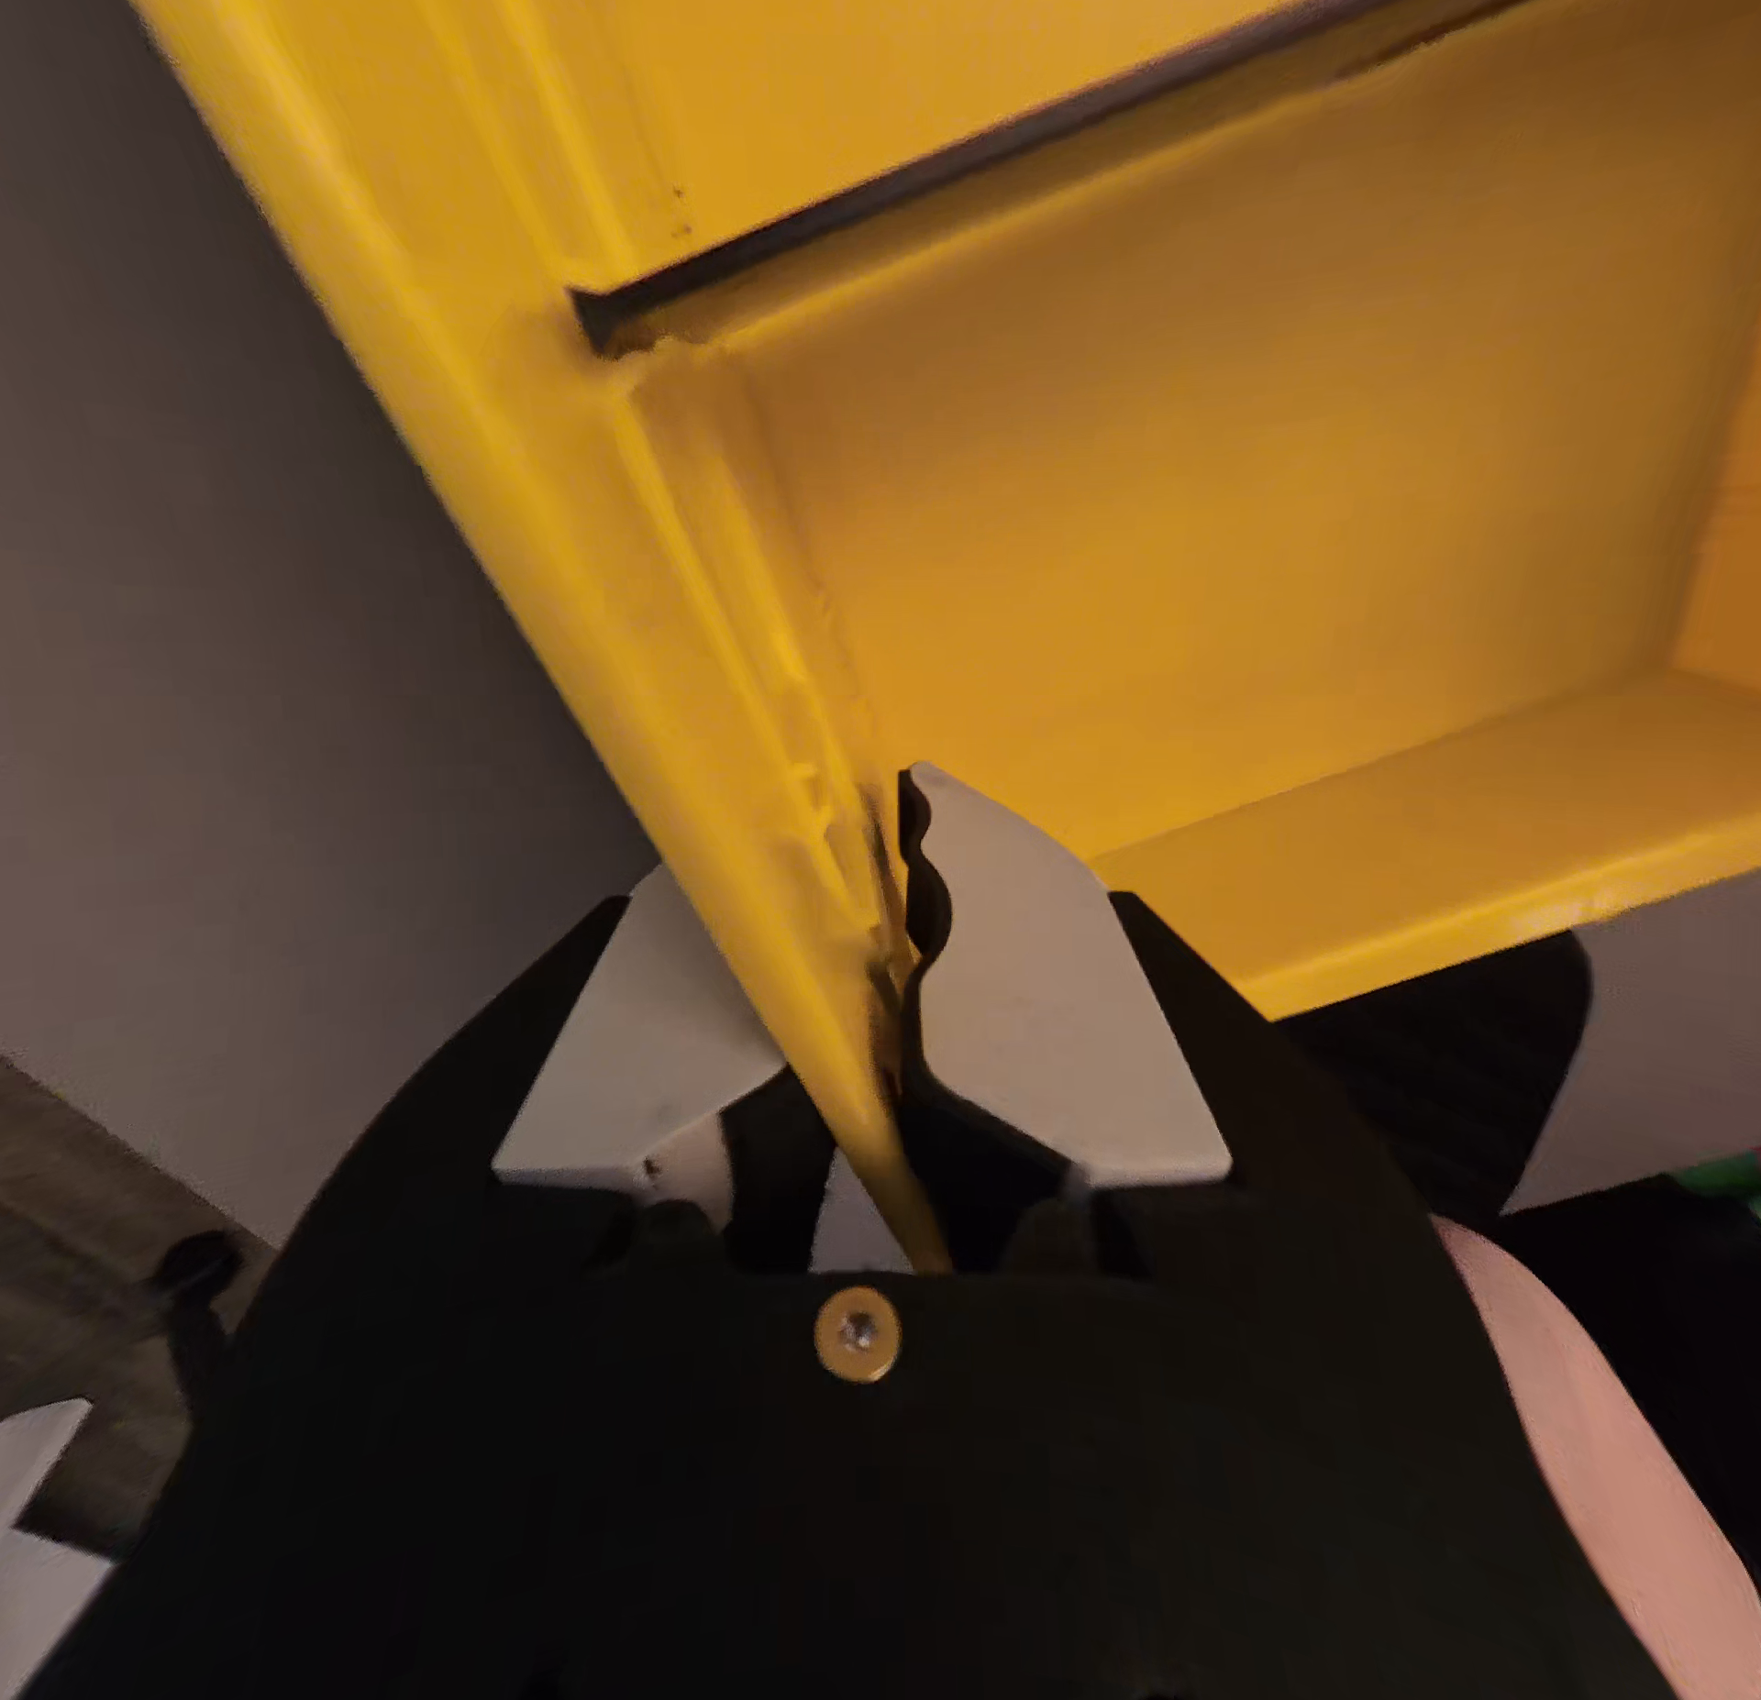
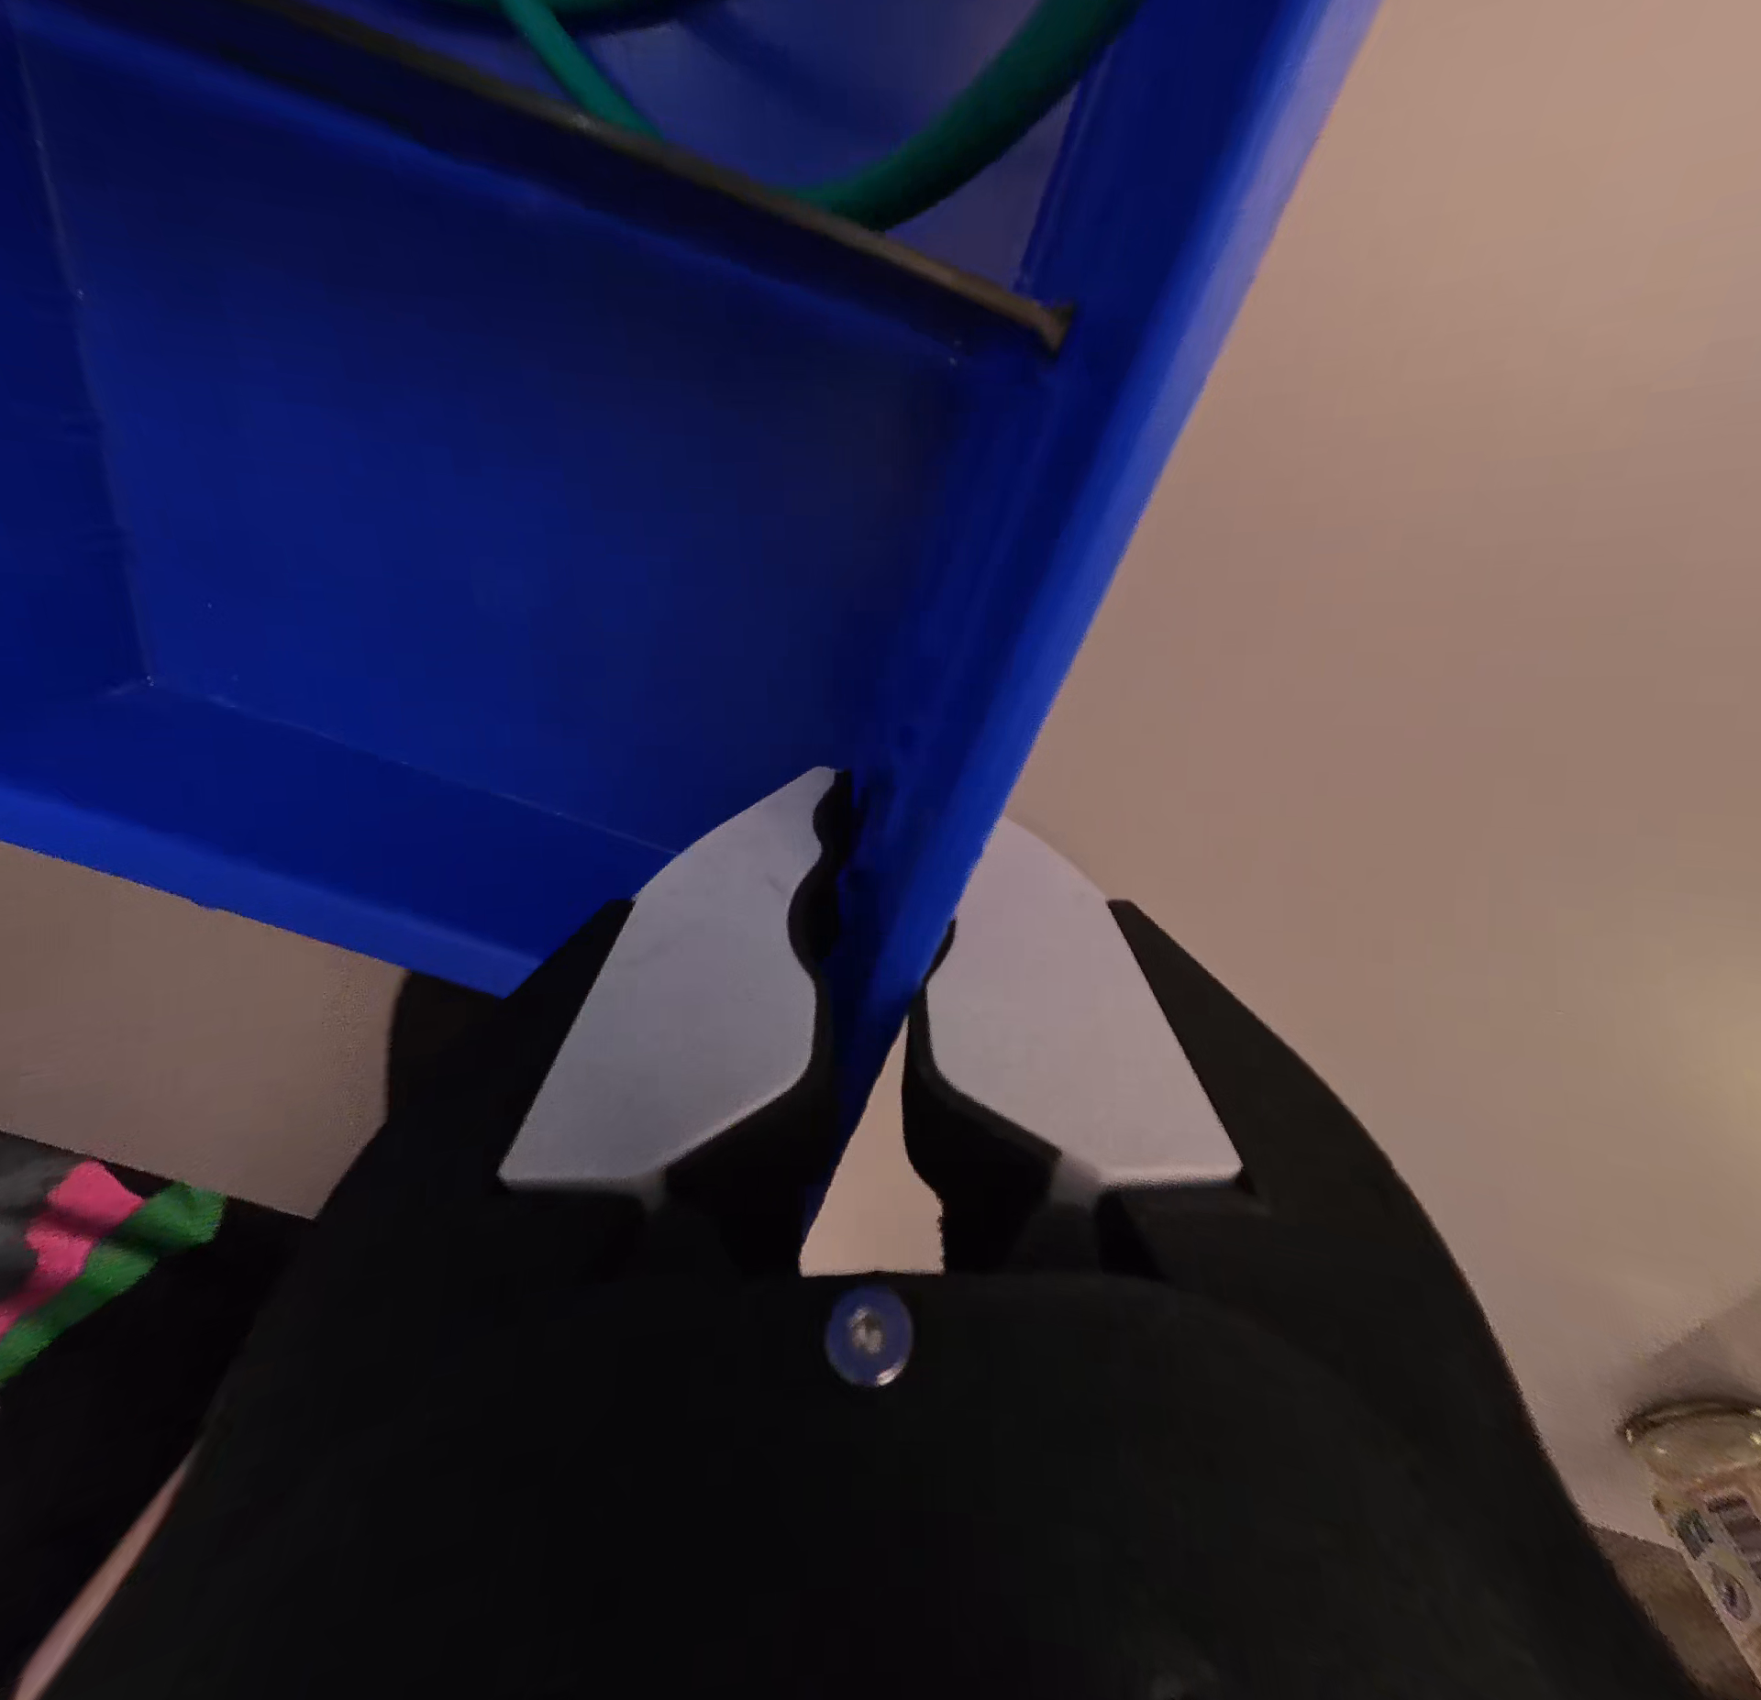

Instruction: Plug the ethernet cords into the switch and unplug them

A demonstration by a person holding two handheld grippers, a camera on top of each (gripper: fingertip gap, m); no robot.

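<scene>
Left wrist view first: the left gripper (image 1: 862,940) is clamped on the side wall of a yellow bin (image 1: 1191,530), one finger outside and one inside, right at the near corner. The bin has a dark divider (image 1: 1001,159) slotted across it, and the near compartment looks empty. Everything's tilted and a bit smeared, so I'd guess the bin is being carried. If so, squeeze low on the wall and keep it level; a thin plastic wall can twist out of a corner grip.

Right wrist view: same deal mirrored. The right gripper (image 2: 872,940) is pinched on the wall of a blue bin (image 2: 476,530), again at the near corner. Behind its divider (image 2: 591,140) there's a green ethernet cord (image 2: 915,168) coiled in the far compartment, so that's where the cords are for now. Don't tip it, or the coil could slide out.

What I can't make out: no switch anywhere in either view, no plug ends, and how many cords there are is cut off at the top edge. There's something yellowish up there too, can't tell what. Bottom right is some blurry clutter (image 2: 1706,1502), and the surface under the bins isn't showing.
</scene>
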